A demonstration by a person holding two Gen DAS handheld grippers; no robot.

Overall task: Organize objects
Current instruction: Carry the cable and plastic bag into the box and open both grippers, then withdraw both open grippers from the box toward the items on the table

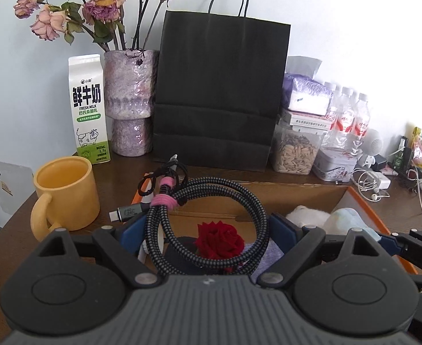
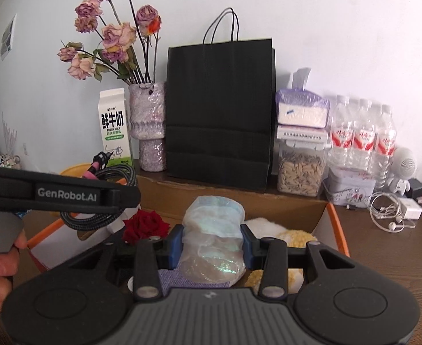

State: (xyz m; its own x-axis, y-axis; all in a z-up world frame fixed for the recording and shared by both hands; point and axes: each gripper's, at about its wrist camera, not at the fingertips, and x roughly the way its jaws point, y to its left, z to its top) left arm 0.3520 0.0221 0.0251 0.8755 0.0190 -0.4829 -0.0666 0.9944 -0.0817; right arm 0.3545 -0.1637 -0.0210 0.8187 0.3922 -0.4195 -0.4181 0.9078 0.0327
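My left gripper (image 1: 208, 227) has its blue pads wide apart around a coiled braided black cable (image 1: 211, 201) bound with a pink strap, held over the orange-edged cardboard box (image 1: 340, 192); whether the pads grip it is unclear. A red rose (image 1: 219, 240) lies in the box below. My right gripper (image 2: 212, 244) is shut on a translucent plastic-wrapped bundle (image 2: 213, 230) above the same box (image 2: 331, 215). The left gripper body (image 2: 58, 191) and cable (image 2: 95, 215) show at left in the right wrist view.
A yellow mug (image 1: 67, 192), milk carton (image 1: 88, 109), vase of dried roses (image 1: 130, 100) and black paper bag (image 1: 219, 92) stand behind the box. Seed jar (image 2: 300, 172), water bottles (image 2: 360, 138), a tin and earphones (image 2: 389, 212) are at the right.
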